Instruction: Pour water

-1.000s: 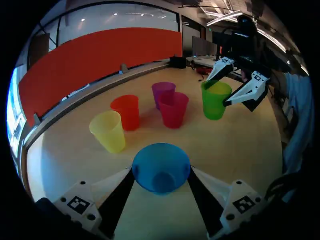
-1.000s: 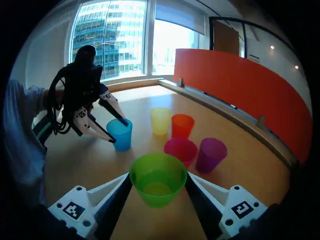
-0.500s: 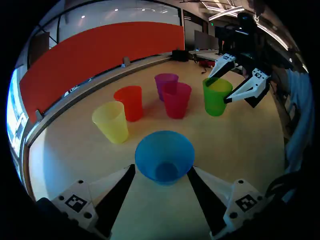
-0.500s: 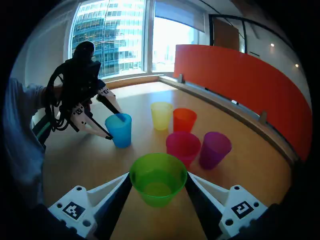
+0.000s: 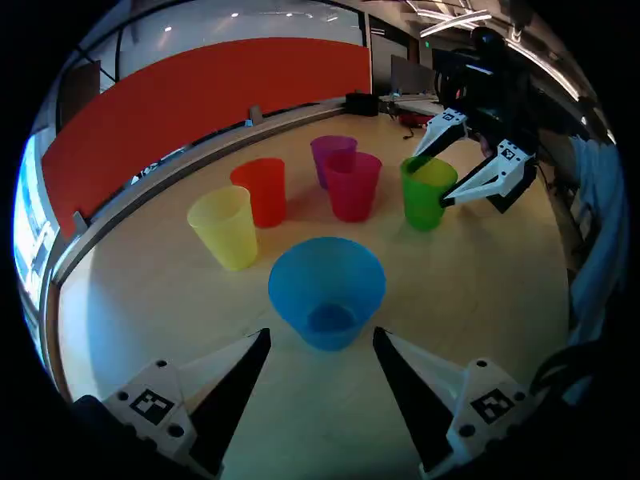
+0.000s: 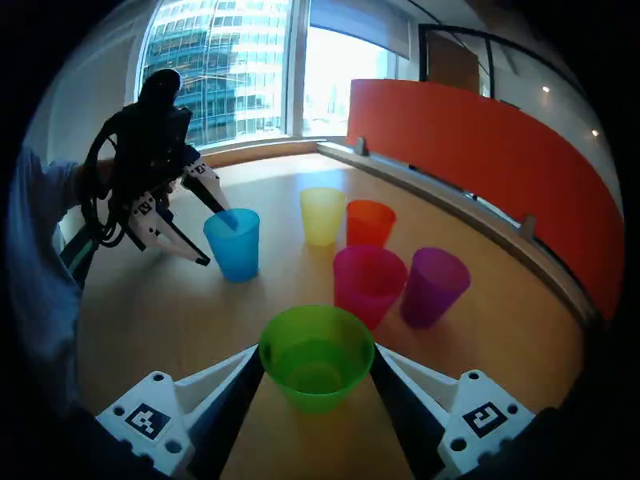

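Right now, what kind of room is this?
Most likely an office high in a city building. Big windows look out on glass towers, a long orange divider panel runs along the wide wooden table, and strip lights line the ceiling.

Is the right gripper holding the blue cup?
No, the right gripper clamps the green cup; the blue cup stands farther off.

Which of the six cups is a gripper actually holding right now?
The green cup, pinched between the right gripper's fingers. The blue cup stands free in front of the open left gripper; nothing touches the other four.
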`<action>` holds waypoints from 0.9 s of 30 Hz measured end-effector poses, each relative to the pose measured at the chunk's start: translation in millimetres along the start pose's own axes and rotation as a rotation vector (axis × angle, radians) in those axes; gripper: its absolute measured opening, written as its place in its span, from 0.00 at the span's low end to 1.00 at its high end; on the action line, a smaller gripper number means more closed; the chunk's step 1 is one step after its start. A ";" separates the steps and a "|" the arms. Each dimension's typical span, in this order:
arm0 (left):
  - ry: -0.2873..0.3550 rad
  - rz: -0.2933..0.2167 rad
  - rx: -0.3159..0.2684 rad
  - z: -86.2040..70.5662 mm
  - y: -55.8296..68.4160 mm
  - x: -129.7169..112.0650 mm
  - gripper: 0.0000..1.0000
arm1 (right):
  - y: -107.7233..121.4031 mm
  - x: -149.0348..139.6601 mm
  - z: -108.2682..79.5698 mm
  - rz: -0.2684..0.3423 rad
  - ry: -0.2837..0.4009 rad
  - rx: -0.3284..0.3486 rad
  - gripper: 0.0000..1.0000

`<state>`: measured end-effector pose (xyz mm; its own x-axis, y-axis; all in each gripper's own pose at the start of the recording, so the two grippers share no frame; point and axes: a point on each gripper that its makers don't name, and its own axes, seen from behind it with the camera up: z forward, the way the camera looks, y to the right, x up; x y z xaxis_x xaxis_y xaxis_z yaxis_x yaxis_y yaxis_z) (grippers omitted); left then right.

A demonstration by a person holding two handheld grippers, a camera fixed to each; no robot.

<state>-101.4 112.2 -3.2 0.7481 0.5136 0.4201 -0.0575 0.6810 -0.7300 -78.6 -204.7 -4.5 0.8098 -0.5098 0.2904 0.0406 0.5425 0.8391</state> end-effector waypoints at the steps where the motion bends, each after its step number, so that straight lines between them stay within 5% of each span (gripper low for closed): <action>1: -0.002 0.001 0.001 -0.2 0.3 -1.1 0.95 | -0.2 -1.1 0.5 0.001 -0.001 -0.001 0.91; 27: -0.011 -0.013 0.006 -13.7 5.3 -5.6 0.95 | 4.8 -19.2 -12.1 0.017 -0.006 -0.053 1.00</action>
<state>-96.8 105.8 -16.8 0.7416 0.5102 0.4355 -0.0518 0.6909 -0.7211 -86.8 -184.1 -11.6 0.8074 -0.5039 0.3071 0.0582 0.5858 0.8084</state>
